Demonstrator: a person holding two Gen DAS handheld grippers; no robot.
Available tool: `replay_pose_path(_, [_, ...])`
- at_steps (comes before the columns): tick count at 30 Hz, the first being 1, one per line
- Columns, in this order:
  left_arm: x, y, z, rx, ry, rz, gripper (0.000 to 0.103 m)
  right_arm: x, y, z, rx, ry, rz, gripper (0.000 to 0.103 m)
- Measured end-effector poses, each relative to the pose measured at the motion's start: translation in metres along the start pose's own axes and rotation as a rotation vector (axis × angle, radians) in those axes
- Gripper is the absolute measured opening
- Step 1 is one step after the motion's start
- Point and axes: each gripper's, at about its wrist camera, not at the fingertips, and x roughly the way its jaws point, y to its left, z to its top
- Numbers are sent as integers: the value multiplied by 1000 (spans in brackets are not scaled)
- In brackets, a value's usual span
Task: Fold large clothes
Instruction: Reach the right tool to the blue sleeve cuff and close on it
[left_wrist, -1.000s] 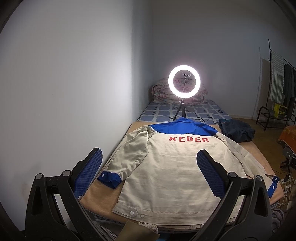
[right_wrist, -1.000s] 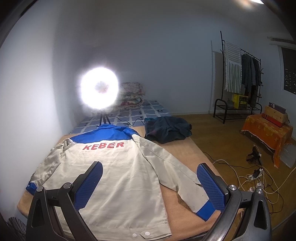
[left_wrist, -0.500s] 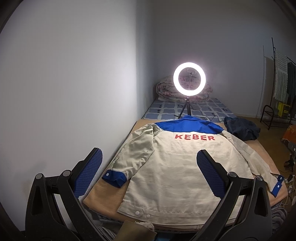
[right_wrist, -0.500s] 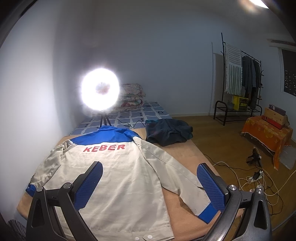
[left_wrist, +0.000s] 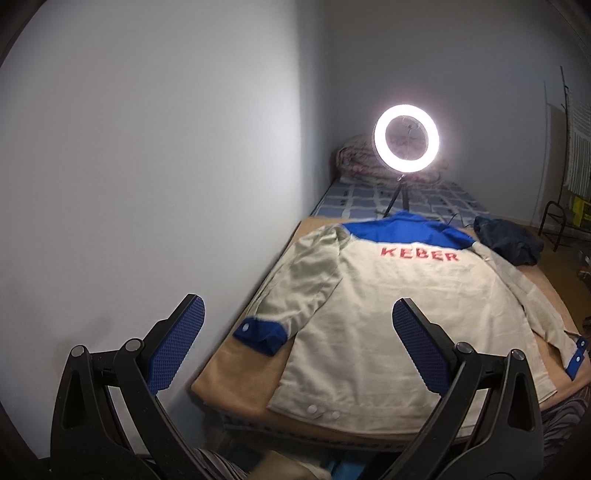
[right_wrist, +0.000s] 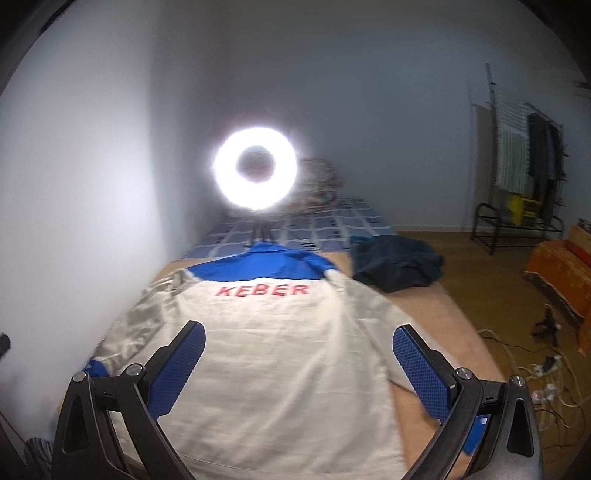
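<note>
A beige work jacket (left_wrist: 399, 295) (right_wrist: 280, 350) with a blue yoke, blue cuffs and red KEBER lettering lies back-up and spread flat on a tan-covered bed (left_wrist: 236, 373) (right_wrist: 443, 317). Its left sleeve runs down to a blue cuff (left_wrist: 260, 334) near the wall; the right cuff (left_wrist: 576, 354) reaches the bed's right edge. My left gripper (left_wrist: 295, 347) hangs open above the near left corner, nothing between its blue pads. My right gripper (right_wrist: 295, 369) is open too, above the jacket's lower back.
A lit ring light (left_wrist: 406, 138) (right_wrist: 256, 173) on a tripod stands behind the collar. A dark garment (left_wrist: 508, 240) (right_wrist: 397, 264) lies at the far right of the bed. A wall runs along the left side. A clothes rack (right_wrist: 517, 192), an orange-covered box (right_wrist: 557, 271) and floor cables (right_wrist: 543, 376) are to the right.
Both views have swung left: the left gripper now sits over the bed's near left corner, the right gripper has moved from the right sleeve to over the jacket's back. Both stay open.
</note>
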Motion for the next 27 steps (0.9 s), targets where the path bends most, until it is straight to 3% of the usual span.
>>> replay_pose_path(6, [15,25,-26,-28,57,14,103,32,50,1,-51,32,172,102])
replay_pose_path(11, [22,42,-44,-68,95,-2,94,66,106,-2,-108,102,371,89])
replay_pose_path(15, [24,50,-55,-67,119,1,93,115,158,-17,-92,291,562,81])
replay_pose_path(17, [26,53,-59,-71,131,0,91,141,182,-29,-77,381,609,74])
replay_pose_path(21, [30,61,-64,-90,148,4,91,186,223,-60,-23,545,676,65])
replay_pose_path(27, [47,78,-71,-152,198,9,92,247,265,-100,38,694,695,61])
